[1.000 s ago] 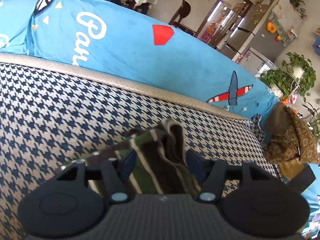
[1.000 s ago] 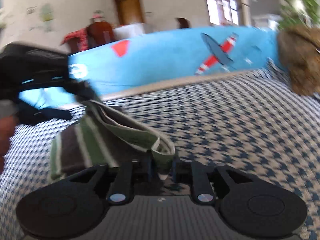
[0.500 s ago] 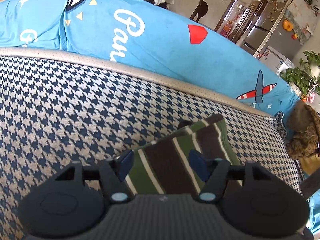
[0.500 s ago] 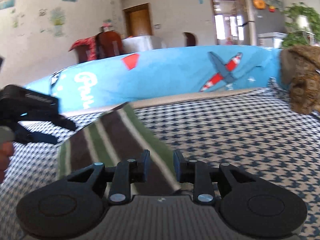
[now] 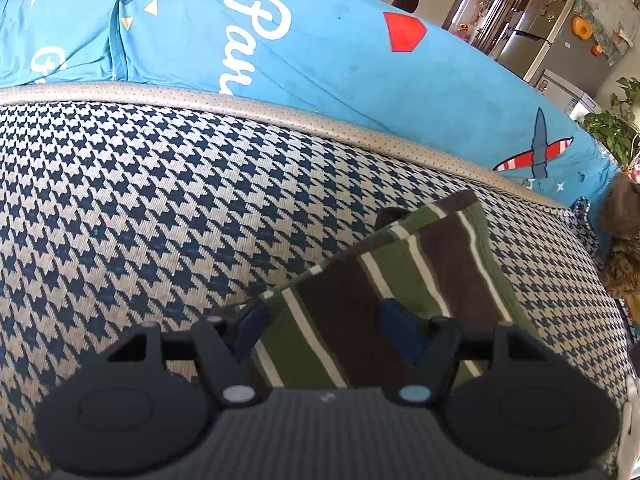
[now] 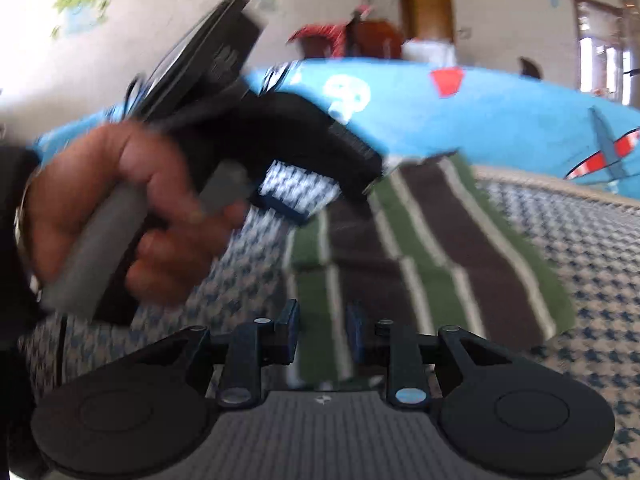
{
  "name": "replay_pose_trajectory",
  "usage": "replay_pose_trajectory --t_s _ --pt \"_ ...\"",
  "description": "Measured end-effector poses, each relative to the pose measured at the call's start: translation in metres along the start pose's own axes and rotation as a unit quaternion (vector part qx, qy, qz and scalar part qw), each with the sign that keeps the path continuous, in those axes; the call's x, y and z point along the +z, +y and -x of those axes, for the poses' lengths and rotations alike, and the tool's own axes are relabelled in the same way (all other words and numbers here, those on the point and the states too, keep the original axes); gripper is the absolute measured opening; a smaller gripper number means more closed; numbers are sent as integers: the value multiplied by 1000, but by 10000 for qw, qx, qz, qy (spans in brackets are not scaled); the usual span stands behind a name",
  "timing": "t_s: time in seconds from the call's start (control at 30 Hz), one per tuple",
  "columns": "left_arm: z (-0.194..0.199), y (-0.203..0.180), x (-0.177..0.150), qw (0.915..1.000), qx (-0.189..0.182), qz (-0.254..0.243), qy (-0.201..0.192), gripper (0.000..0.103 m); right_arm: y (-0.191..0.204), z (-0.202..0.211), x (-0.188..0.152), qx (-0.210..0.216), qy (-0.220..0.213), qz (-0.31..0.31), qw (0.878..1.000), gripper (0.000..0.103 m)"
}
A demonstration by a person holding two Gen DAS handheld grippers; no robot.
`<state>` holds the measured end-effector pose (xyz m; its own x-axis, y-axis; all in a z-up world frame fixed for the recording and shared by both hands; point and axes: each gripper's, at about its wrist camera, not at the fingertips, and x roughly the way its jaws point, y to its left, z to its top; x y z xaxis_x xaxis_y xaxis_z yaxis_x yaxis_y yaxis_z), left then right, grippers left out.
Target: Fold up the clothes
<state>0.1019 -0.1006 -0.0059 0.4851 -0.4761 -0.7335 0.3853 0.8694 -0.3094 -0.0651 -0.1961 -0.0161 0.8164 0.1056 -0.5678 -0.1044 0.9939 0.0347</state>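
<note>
A folded green, brown and white striped cloth (image 5: 404,292) lies flat on the blue-and-white checked woven bed cover (image 5: 140,208). A big bright blue cushion (image 5: 320,48) lies behind. The left gripper (image 5: 326,326) hangs over the cloth, jaws spread wide. The right gripper (image 6: 322,334) has jaws a little apart, pinching nothing. A hand (image 6: 120,216) blocks the left side.

A sofa seat in blue-and-beige houndstooth fabric (image 5: 168,216) spreads ahead of the tongs. Beyond it rises a bright blue backrest cover (image 5: 328,60) printed with white script, a red shape and an aeroplane. Farther off to the right stand a steel refrigerator (image 5: 560,36) and leafy green plants (image 5: 612,128). Pale walls, a wooden door (image 6: 430,20) and daylit windows close the room
</note>
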Motion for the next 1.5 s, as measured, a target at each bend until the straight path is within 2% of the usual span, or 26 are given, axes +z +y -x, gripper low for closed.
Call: replay_pose_trajectory --t_s 0.27,0.37,0.43,0.53,0.73,0.9,1.03,1.13,1.27,1.37,1.5 --pt "-14 4 3 9999 133 59 -23 68 -7 -5 -2 206 257 -287 9990 27" --pt "-18 5 4 9997 245 41 -7 73 -9 -5 0 225 299 -300 9989 27" --pt "-21 6 4 9994 351 44 25 86 -8 -6 1 211 324 -236 9990 27" --pt "-18 9 5 9991 401 170 10 87 -8 -6 3 196 365 -141 9990 27" --pt "12 -12 0 9965 603 -515 -278 89 -27 3 21 165 348 -402 9984 27" --pt "40 -6 -9 9980 498 -262 -284 93 -62 16 46 70 189 -605 9980 28" --pt "53 7 -20 9997 198 67 -100 95 -96 19 59 4 90 -491 9988 42" --pt "50 11 -24 9999 38 123 32 96 -121 18 66 -15 88 -428 9990 43" --pt "45 12 -27 9998 -77 92 129 96 -132 21 65 -15 198 -382 9991 44" --pt "39 10 -30 9996 -187 50 211 97 -146 17 60 175 427 -741 9962 47" --pt "31 4 -34 9988 -363 -32 313 97 -155 12 53 230 620 -911 9936 47"
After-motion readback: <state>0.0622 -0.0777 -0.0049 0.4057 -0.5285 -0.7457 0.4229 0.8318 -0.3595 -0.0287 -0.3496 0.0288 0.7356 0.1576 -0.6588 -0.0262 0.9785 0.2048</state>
